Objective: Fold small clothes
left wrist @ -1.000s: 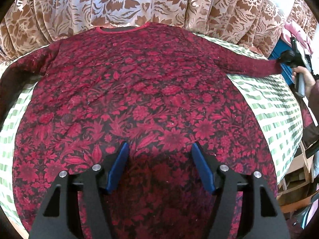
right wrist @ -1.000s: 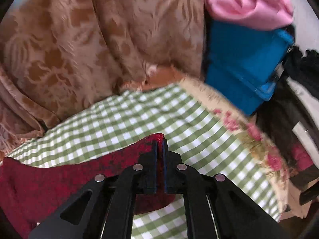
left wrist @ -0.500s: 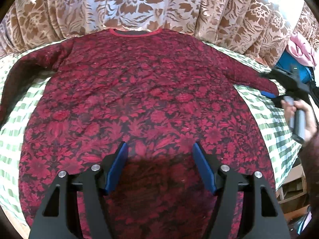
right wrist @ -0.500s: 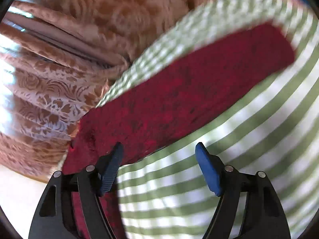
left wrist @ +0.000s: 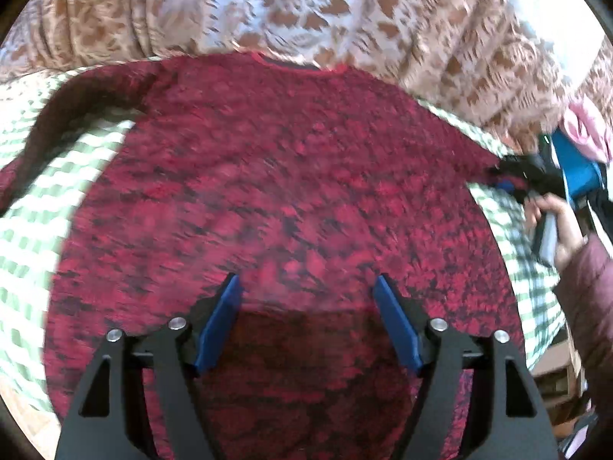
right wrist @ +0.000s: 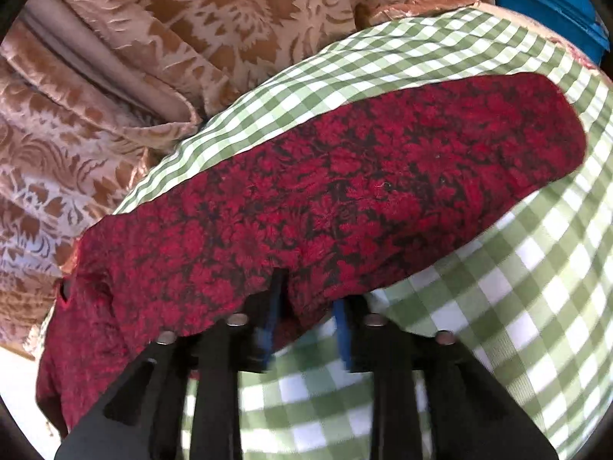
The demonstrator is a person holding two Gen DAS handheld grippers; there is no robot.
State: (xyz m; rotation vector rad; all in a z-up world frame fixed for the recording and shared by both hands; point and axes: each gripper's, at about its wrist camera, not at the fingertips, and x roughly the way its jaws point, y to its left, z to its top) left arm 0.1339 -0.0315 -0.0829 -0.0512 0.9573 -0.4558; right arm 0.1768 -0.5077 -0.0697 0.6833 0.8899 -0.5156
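Red floral top (left wrist: 291,191) lies flat and face-up on the green-checked sheet (left wrist: 34,230) of what looks like a bed, neckline toward the patterned curtain (left wrist: 268,7), hem toward the left-wrist camera. No fold is visible: body fully spread, both sleeves out to the sides, so I judge the task barely started, at the first sleeve fold at most. Left to do, by my read: bring both sleeves in over the body, then fold the body down. Right sleeve (right wrist: 364,191) runs out from the body toward the blue bin (right wrist: 555,0); its lower edge sits between the right gripper (right wrist: 306,318) fingers, which are narrowed around a bunch of cloth with a gap between the blue pads (right wrist: 341,329). Can't tell whether it has a real grip or is closing in. Left gripper (left wrist: 306,322) hovers over the lower middle of the top, wide open, nothing in it. Left-wrist view is motion-blurred, so fine wrinkles aren't readable. Counts: one top, two sleeves, two grippers, one checked sheet, one curtain behind the neckline, one blue bin past the right sleeve with one pink cloth (left wrist: 590,130) on it. The person's right hand (left wrist: 555,226) shows near the right cuff.
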